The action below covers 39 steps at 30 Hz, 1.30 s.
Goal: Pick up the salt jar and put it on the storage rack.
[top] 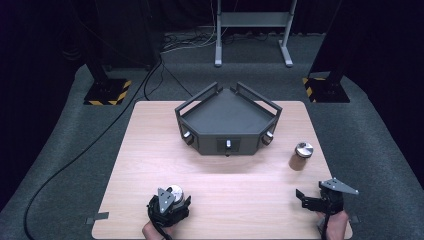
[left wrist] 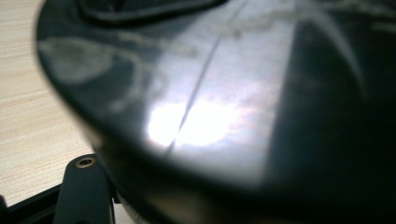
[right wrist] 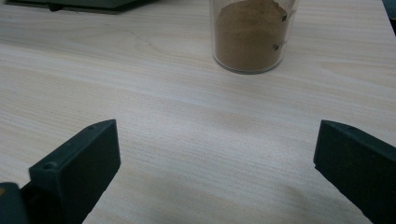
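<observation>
1. A light wooden table [top: 220,170] on grey carpet carries a dark angular tray [top: 227,117] with raised rails, sitting toward twelve o'clock of the tabletop's centre.
2. A clear spice jar [top: 301,156] of brown powder with a silver cap stands upright at about three o'clock, well apart from the tray; in the right gripper view the jar [right wrist: 252,35] stands ahead, at twelve o'clock beyond the jaws.
3. The right gripper [top: 320,202], held in a hand [top: 334,225] at the five o'clock corner of the table, hovers low over bare wood with its jaws spread wide and nothing between them; the same wide gap shows in the right gripper view [right wrist: 217,163].
4. The left gripper [top: 170,205], at seven o'clock, sits around a second jar [top: 175,192] whose silver cap shows just past the grey plate.
5. In the left gripper view a dark, glossy, blurred surface [left wrist: 224,107] presses right up against the camera; whether the jaws are clamped on this jar cannot be told.
</observation>
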Available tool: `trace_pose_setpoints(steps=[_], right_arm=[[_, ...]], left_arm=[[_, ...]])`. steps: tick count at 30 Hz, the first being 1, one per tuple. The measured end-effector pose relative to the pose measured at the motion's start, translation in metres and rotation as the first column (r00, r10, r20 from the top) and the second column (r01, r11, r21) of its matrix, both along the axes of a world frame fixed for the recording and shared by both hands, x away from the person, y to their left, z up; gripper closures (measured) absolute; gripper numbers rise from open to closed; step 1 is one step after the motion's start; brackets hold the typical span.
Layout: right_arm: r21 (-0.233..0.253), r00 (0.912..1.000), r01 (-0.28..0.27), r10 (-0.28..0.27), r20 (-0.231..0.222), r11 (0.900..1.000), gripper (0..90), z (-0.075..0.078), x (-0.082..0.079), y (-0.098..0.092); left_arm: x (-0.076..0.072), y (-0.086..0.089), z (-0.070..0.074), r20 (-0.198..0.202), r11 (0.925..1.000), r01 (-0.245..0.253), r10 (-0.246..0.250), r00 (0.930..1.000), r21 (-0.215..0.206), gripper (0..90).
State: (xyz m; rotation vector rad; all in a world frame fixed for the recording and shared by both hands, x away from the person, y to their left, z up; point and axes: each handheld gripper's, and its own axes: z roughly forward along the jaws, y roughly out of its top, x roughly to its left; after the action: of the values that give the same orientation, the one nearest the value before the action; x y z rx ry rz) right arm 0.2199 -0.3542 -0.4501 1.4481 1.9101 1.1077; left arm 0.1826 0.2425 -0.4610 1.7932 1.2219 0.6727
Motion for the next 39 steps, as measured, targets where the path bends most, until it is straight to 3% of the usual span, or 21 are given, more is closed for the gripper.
trace_pose_setpoints(steps=[12, 39], right_arm=[[0.001, 1.0000, -0.001, 0.001, -0.001, 1.000, 0.0, 0.000, 0.000, 0.000], [-0.002, 1.0000, -0.003, 0.003, 0.002, 1.000, 0.0, 0.000, 0.000, 0.000]], left_arm=[[-0.003, 0.004, 0.001, -0.010, 0.9997, -0.016, 0.016, 0.9998, -0.021, 31.4], [-0.012, 0.006, 0.026, 0.043, 0.9999, 0.010, -0.009, 0.9990, -0.014, 31.5]])
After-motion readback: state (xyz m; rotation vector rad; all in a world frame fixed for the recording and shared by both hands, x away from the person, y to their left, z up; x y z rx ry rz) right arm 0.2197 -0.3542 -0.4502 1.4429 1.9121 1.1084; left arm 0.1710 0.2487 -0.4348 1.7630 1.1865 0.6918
